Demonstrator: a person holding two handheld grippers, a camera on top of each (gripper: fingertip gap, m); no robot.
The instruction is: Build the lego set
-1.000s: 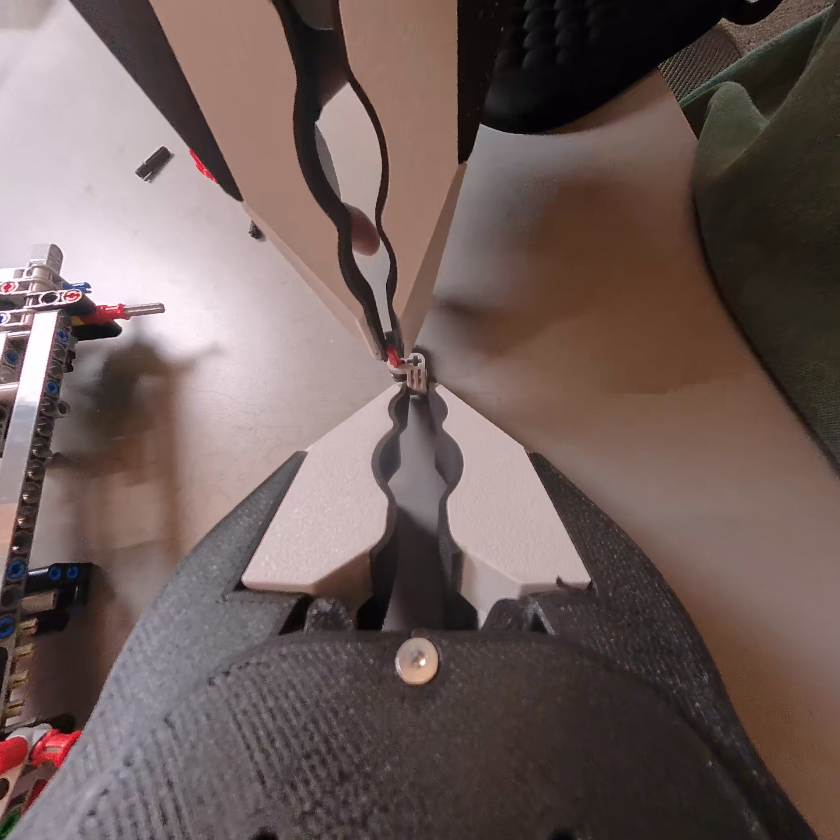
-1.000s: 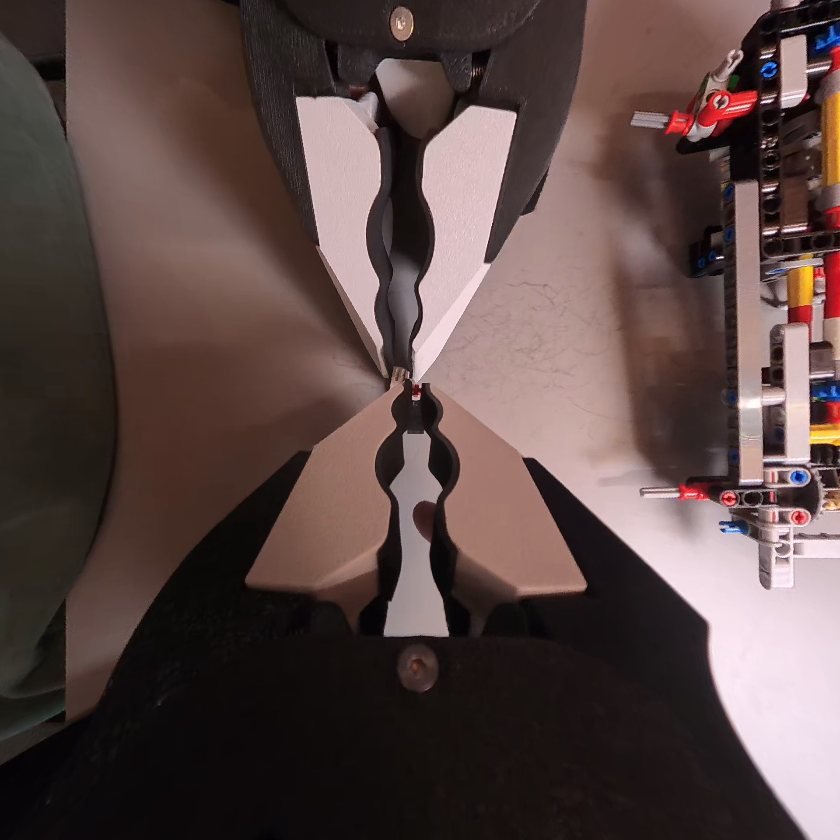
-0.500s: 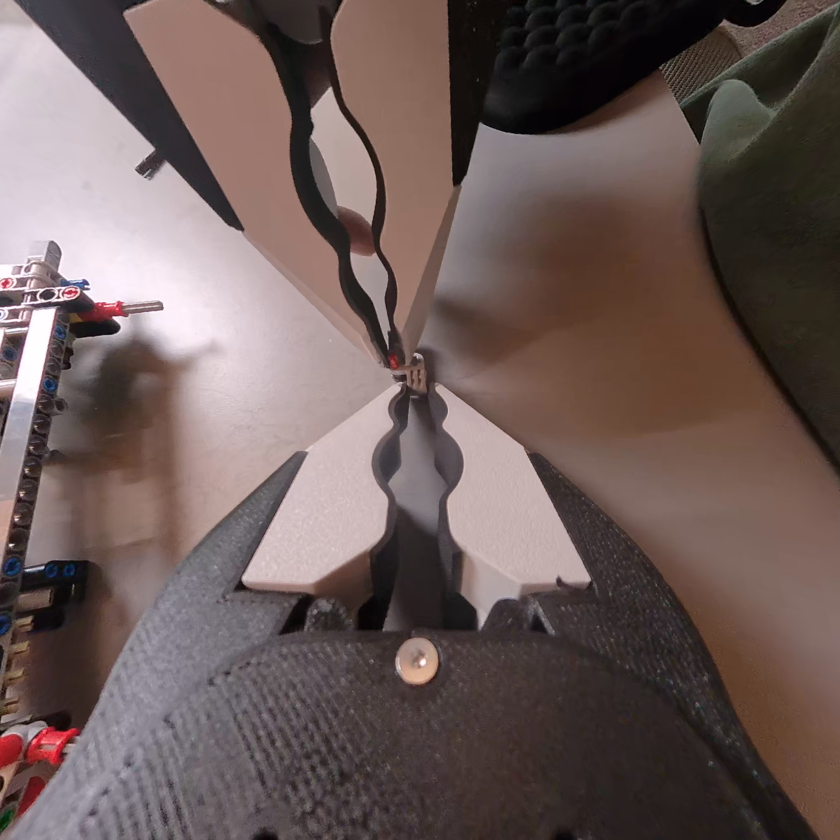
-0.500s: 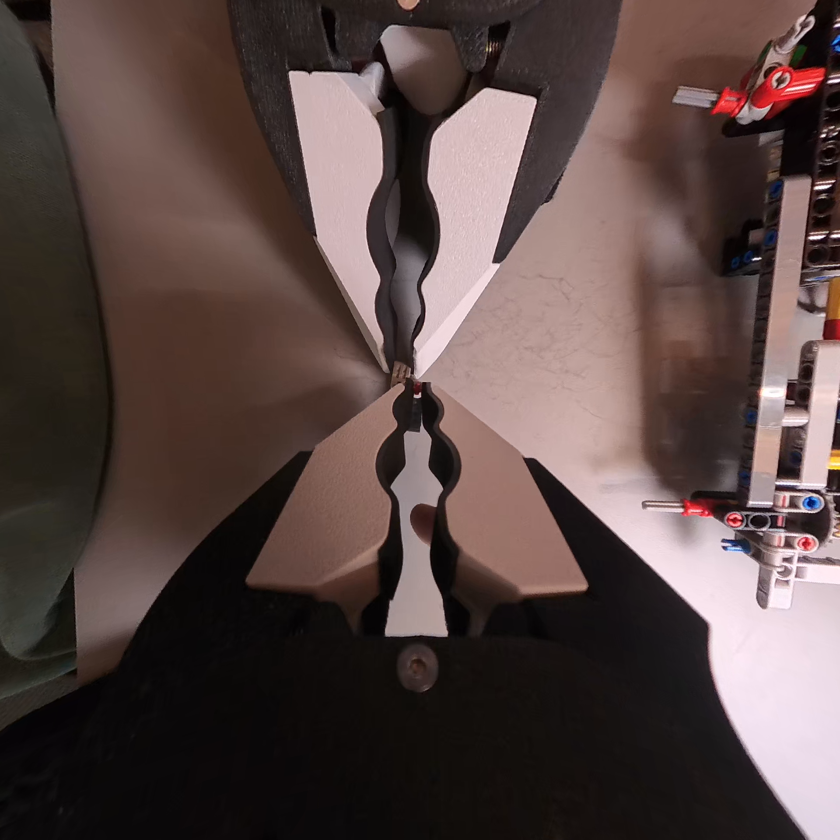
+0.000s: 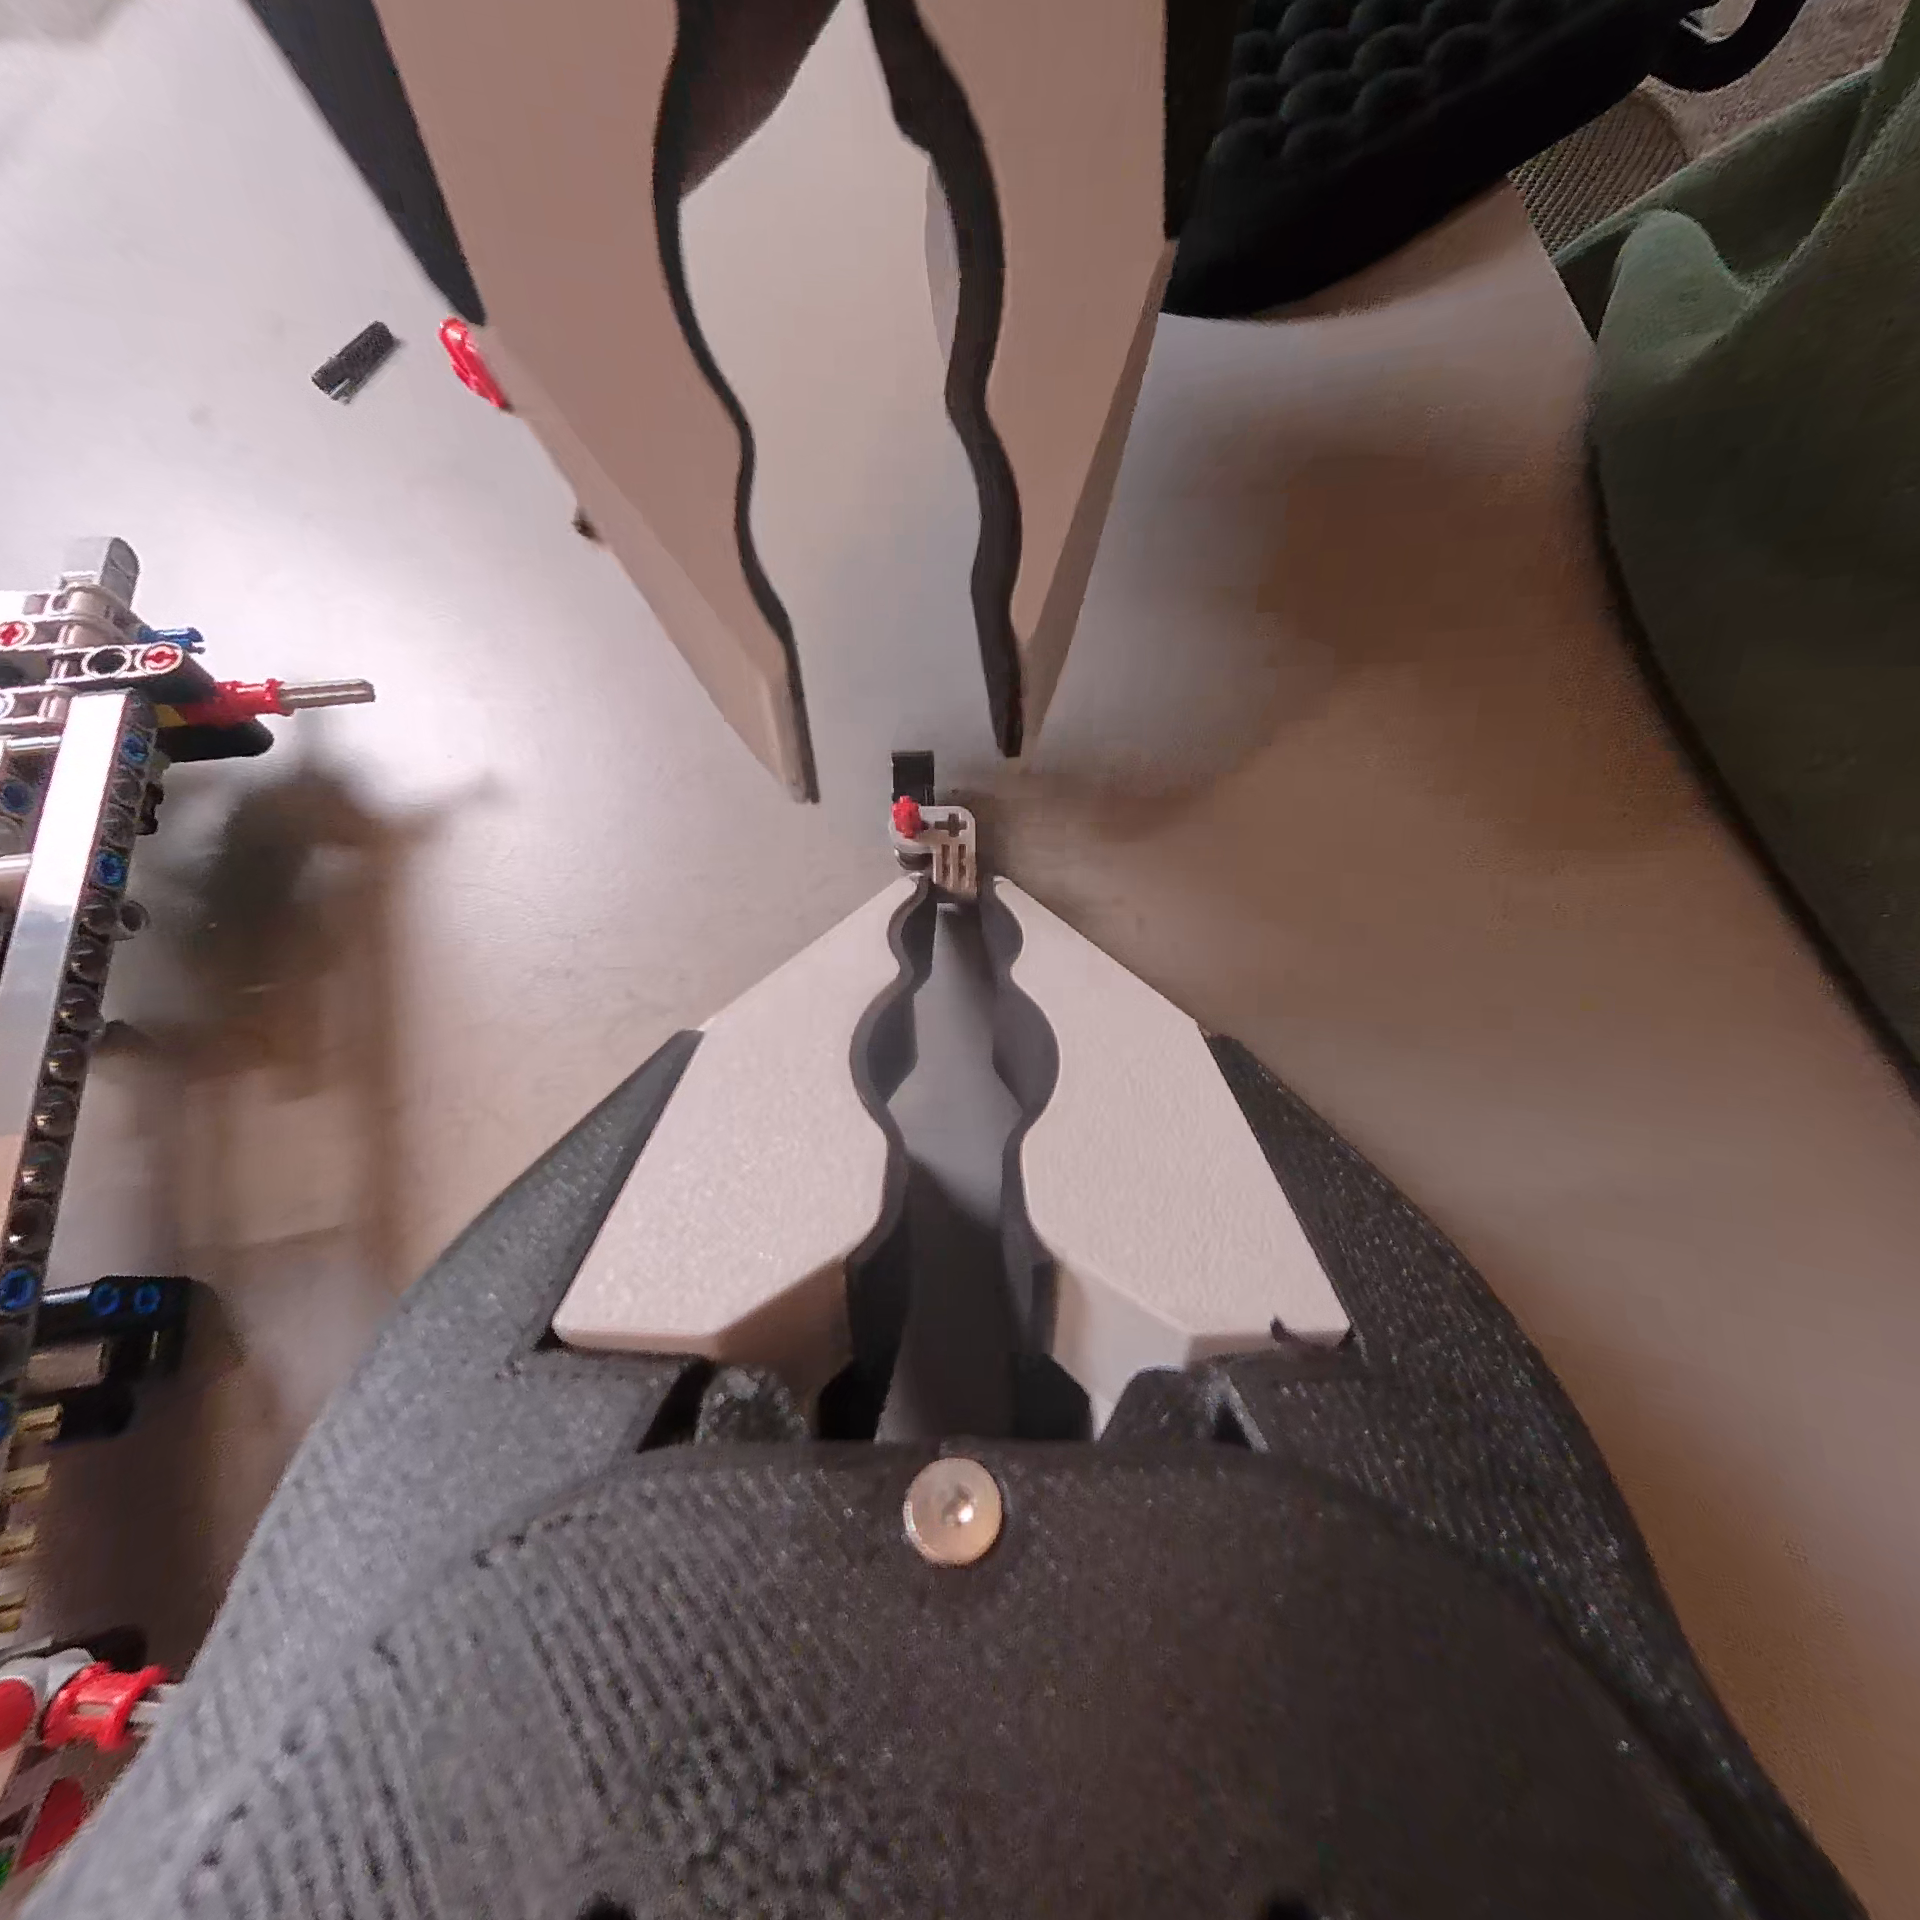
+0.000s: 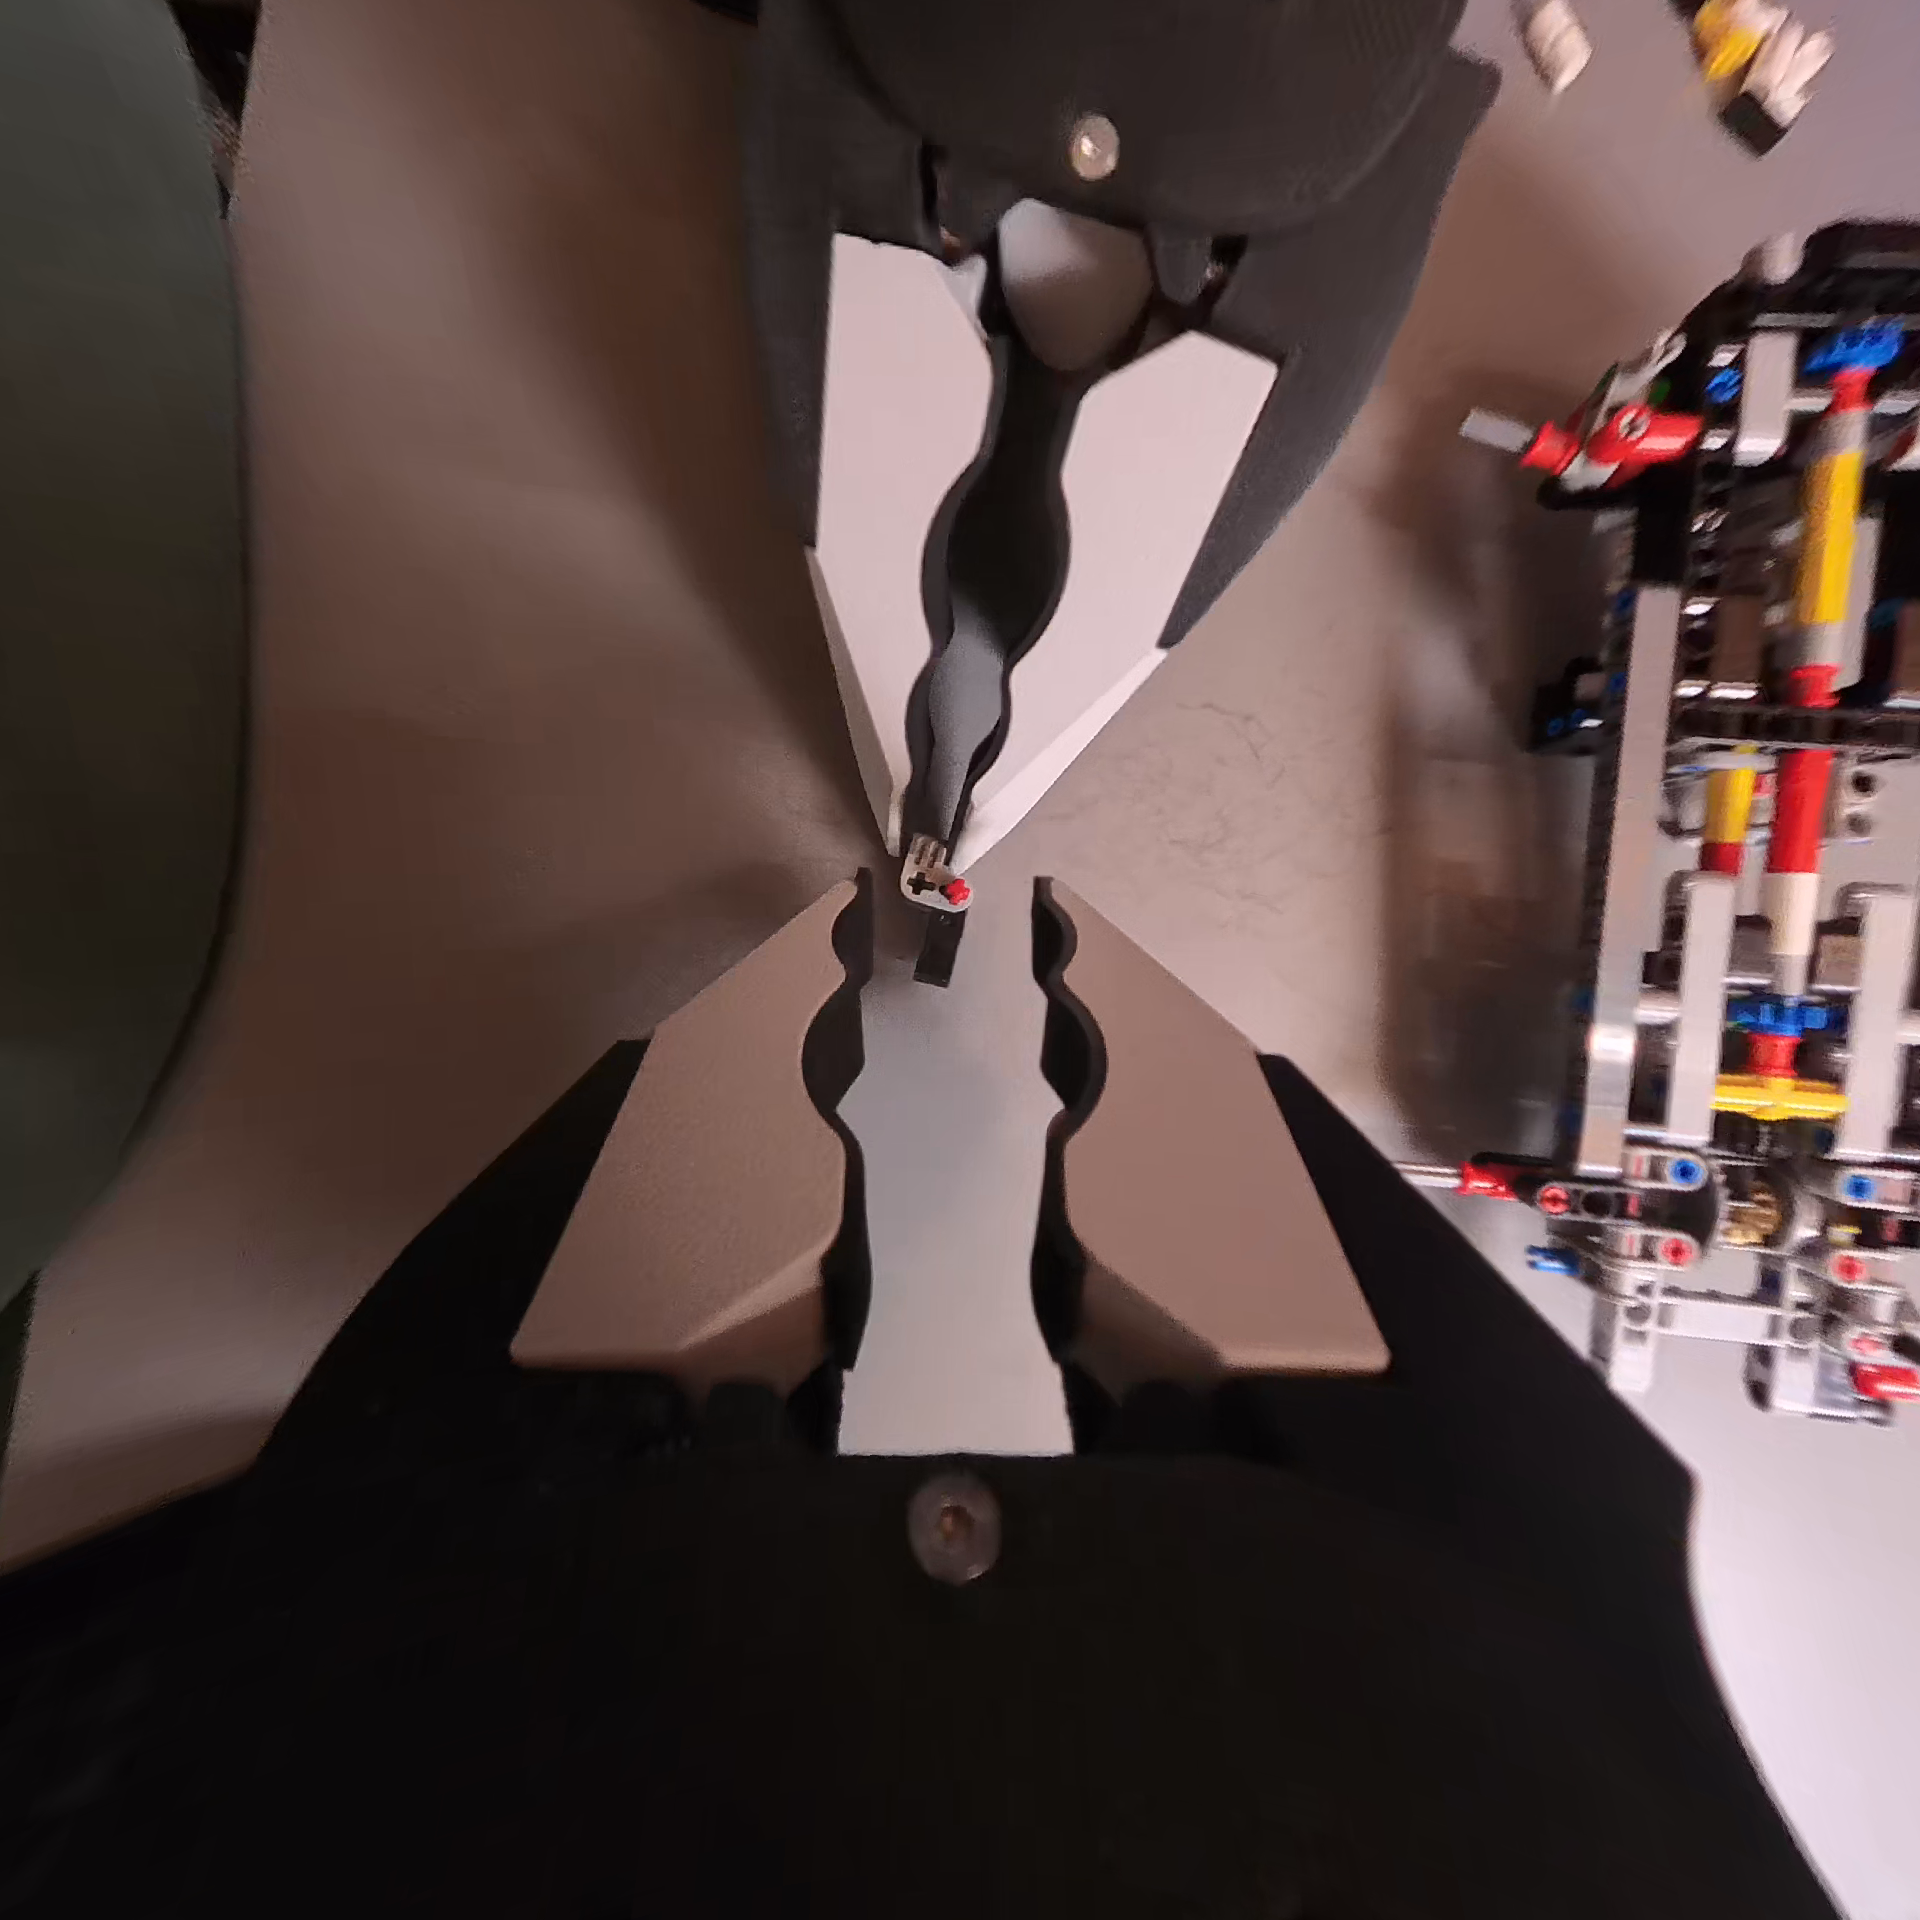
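Note:
My left gripper (image 5: 948, 885) is shut on a small grey connector (image 5: 951, 840) that carries a red pin (image 5: 907, 814) and a black piece (image 5: 912, 771). It holds this above the table. My right gripper (image 6: 951, 894) is open, with its fingertips (image 6: 854, 906) on either side of the black piece (image 6: 935, 951) and not touching it. It also shows in the left wrist view (image 5: 904, 764), tip to tip with the left gripper. The left gripper (image 6: 930, 831) shows in the right wrist view, holding the connector (image 6: 923, 871). The partly built lego model (image 6: 1766, 831) lies on the table.
The model (image 5: 73, 935) lies along the left edge in the left wrist view. A loose black pin (image 5: 353, 358) and a red piece (image 5: 473, 358) lie beyond the right gripper. Several loose pieces (image 6: 1756, 62) lie at the top right. A green sleeve (image 5: 1766, 520) borders the table. The tips of both grippers are at nearly the same place.
My right gripper has opened and let go of the small assembly, which now shows a black piece on its end. My left gripper still holds the grey connector.

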